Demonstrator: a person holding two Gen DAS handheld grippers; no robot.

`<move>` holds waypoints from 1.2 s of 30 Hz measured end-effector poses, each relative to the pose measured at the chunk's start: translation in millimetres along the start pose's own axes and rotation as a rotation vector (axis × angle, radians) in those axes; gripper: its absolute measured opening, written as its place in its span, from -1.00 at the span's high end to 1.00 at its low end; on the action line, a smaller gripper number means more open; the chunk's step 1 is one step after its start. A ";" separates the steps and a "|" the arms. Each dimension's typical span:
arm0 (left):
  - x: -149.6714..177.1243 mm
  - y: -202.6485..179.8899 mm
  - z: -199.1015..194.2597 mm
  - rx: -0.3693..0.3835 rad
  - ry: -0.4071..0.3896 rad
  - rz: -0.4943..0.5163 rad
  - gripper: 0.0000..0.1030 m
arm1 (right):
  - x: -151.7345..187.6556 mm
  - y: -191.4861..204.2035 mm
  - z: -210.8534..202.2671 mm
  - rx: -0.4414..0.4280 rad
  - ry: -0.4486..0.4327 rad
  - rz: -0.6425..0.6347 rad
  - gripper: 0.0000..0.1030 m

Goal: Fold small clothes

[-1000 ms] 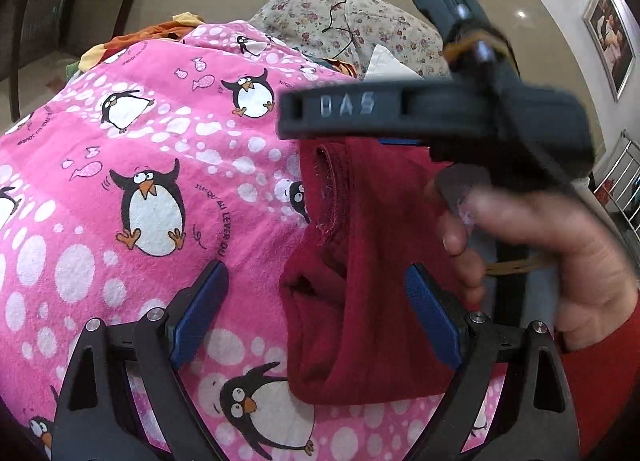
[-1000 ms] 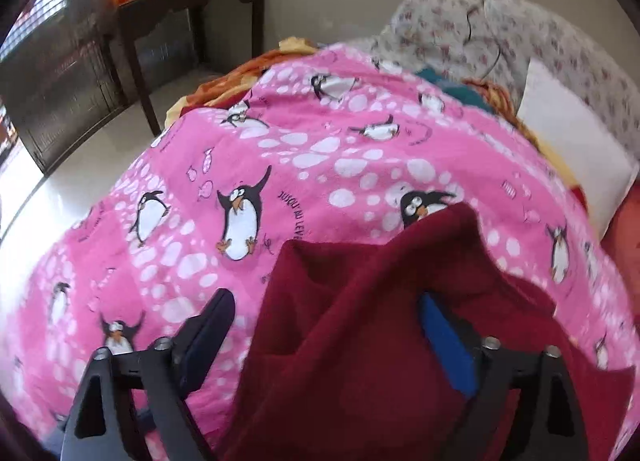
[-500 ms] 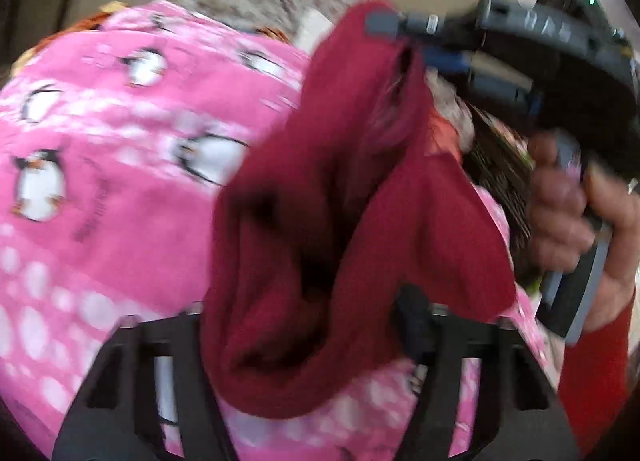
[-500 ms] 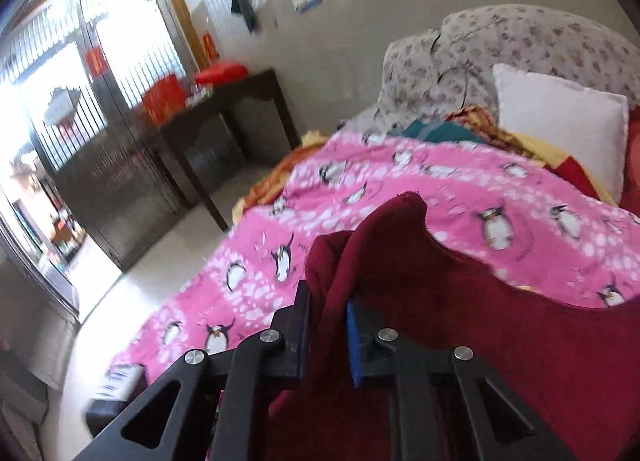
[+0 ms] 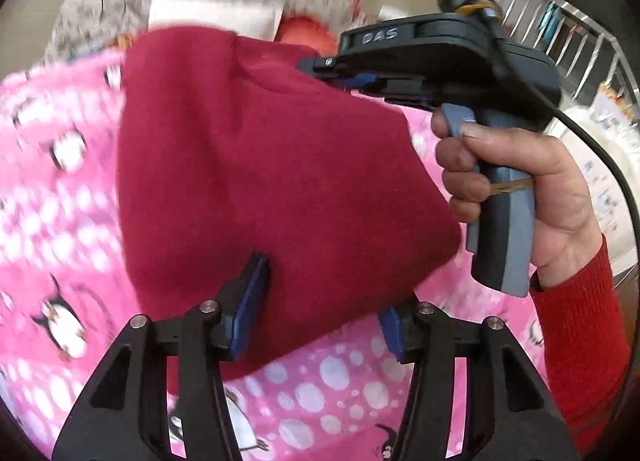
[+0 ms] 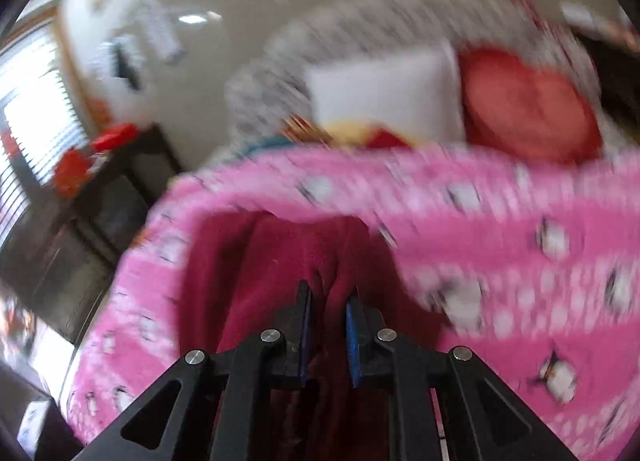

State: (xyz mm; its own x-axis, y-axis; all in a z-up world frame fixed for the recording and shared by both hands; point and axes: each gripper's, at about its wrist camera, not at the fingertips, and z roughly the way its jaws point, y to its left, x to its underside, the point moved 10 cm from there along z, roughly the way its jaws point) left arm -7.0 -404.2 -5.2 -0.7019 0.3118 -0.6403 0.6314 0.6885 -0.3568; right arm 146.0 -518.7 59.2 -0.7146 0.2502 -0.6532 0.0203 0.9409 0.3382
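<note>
My left gripper (image 5: 316, 313) and right gripper (image 6: 328, 335) both pinch the dark red fleece garment (image 5: 260, 165), lifted at twelve o'clock over the pink penguin-print blanket (image 5: 60, 221); I judge folding barely begun.

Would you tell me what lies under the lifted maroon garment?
Under the maroon garment lies the pink penguin blanket; the part directly beneath it is covered.

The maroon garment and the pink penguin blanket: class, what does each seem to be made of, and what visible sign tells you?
Maroon garment: apparently a soft fleece or knit, matte and slightly fuzzy; it drapes and bunches in rounded folds.
Pink penguin blanket: probably plush printed fleece, matte; the print looks soft-edged, though motion blur leaves the weave unclear.
</note>
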 end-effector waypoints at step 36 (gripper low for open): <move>15.3 43.6 -12.9 -0.119 -0.005 -0.047 -0.52 | 88.5 36.9 -60.1 0.001 0.009 -0.202 0.69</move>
State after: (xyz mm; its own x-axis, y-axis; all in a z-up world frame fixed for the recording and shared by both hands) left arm 5.4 -360.9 -21.8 -0.7282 0.2745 -0.6280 0.5540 0.7752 -0.3036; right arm 41.5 -475.6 54.6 -0.7103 0.0540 -0.7018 -0.1239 0.9719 0.2003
